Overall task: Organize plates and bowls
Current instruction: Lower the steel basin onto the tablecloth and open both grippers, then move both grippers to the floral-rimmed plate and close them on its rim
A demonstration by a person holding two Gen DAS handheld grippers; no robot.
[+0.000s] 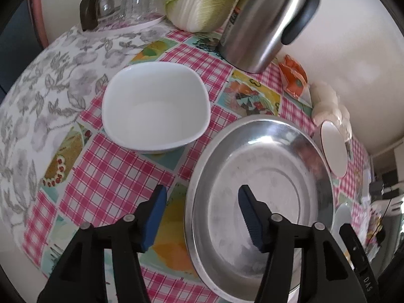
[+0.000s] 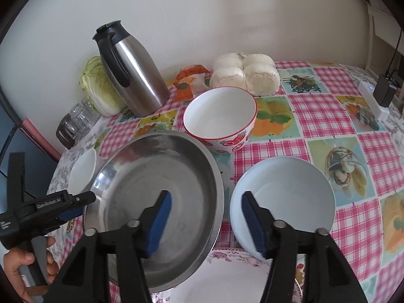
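A wide steel plate lies on the checked tablecloth. My left gripper stands open astride the plate's left rim, pads off the metal. My right gripper is open too, astride the right rim, with one finger over the plate and the other over a pale blue bowl. Left of the plate sits a white square bowl. A strawberry-patterned bowl stands behind it. A floral plate shows under the steel plate's near edge. A hand holds the left gripper at the plate's left.
Along the wall stand a steel thermos jug, a napa cabbage, upturned glasses, an orange packet and bagged white buns. A white power strip with a black charger lies far right.
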